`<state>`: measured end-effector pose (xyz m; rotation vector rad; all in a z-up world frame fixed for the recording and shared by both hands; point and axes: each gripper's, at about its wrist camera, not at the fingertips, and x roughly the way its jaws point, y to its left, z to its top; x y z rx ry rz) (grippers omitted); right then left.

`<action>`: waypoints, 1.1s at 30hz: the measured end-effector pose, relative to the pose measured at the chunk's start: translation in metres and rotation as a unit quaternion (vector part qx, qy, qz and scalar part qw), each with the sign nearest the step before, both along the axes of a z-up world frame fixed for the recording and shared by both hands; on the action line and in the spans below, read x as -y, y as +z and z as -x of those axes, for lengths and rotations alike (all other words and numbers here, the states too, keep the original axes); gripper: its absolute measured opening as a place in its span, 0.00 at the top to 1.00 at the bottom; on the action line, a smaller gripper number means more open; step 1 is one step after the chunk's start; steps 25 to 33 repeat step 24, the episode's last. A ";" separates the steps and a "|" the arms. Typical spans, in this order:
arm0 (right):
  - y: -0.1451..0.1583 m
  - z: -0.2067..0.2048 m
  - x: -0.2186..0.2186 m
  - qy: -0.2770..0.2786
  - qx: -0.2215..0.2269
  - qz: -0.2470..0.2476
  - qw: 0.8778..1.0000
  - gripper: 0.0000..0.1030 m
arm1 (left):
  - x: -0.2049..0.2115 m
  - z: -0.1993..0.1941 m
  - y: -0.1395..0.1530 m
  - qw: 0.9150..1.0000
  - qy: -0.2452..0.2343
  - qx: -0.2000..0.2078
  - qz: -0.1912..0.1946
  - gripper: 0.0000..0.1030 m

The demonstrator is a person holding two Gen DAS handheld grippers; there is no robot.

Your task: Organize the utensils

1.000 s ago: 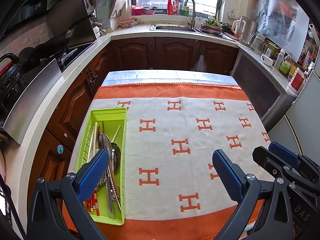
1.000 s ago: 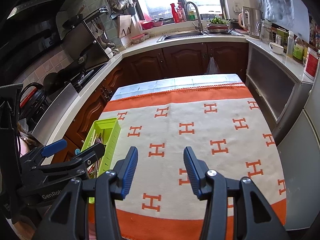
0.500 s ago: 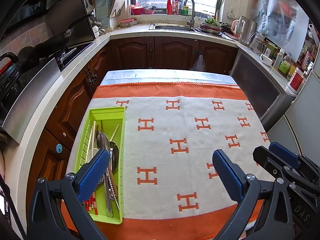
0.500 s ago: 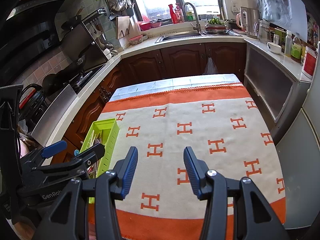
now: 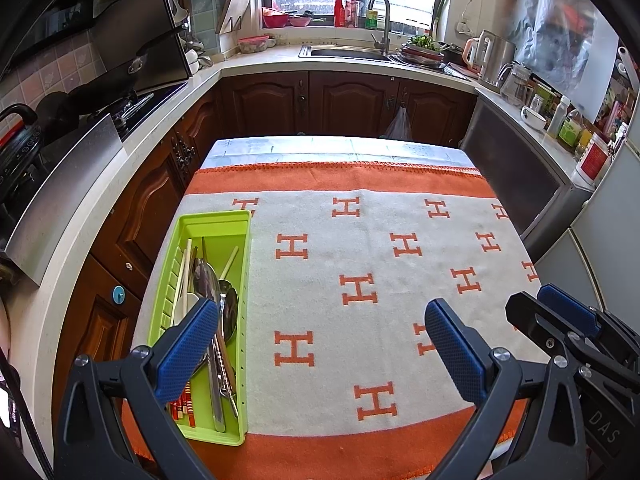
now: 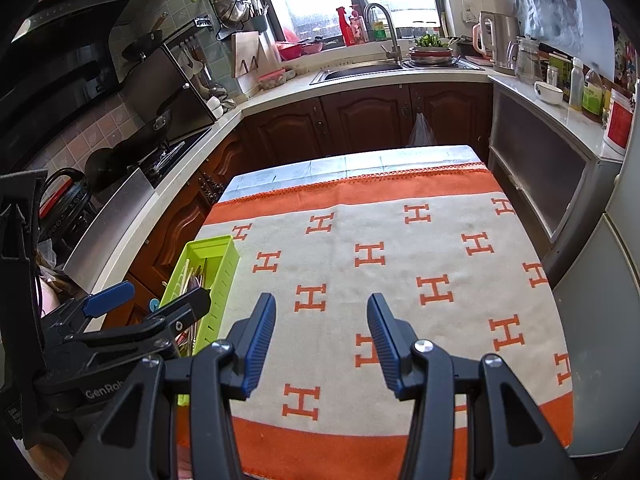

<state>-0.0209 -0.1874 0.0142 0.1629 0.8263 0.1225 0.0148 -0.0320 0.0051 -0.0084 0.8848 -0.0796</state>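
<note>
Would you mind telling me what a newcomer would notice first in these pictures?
The orange-and-cream H-patterned cloth covering the table dominates both views. At its left edge sits a lime-green tray holding spoons and chopsticks. Both blue-padded tools, left tool and right tool, hang open above the near edge.

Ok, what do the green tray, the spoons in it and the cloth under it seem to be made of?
Green tray: probably moulded plastic, with a uniform lime colour and slotted walls. Spoons: likely polished steel, silver and reflective. Cloth: looks like woven, fuzzy fabric, matte, with a stitched orange edge.
</note>
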 end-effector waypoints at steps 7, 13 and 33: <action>0.000 0.000 0.000 0.000 0.000 0.000 1.000 0.53 | 0.000 -0.001 0.000 1.000 0.000 -0.001 0.000 0.01; 0.000 0.000 0.000 0.000 0.000 0.000 1.000 0.53 | 0.001 0.001 -0.002 1.000 0.000 -0.002 0.000 0.01; -0.001 -0.001 0.001 0.000 -0.001 -0.001 1.000 0.53 | 0.000 0.004 -0.005 1.000 -0.001 -0.005 0.001 0.01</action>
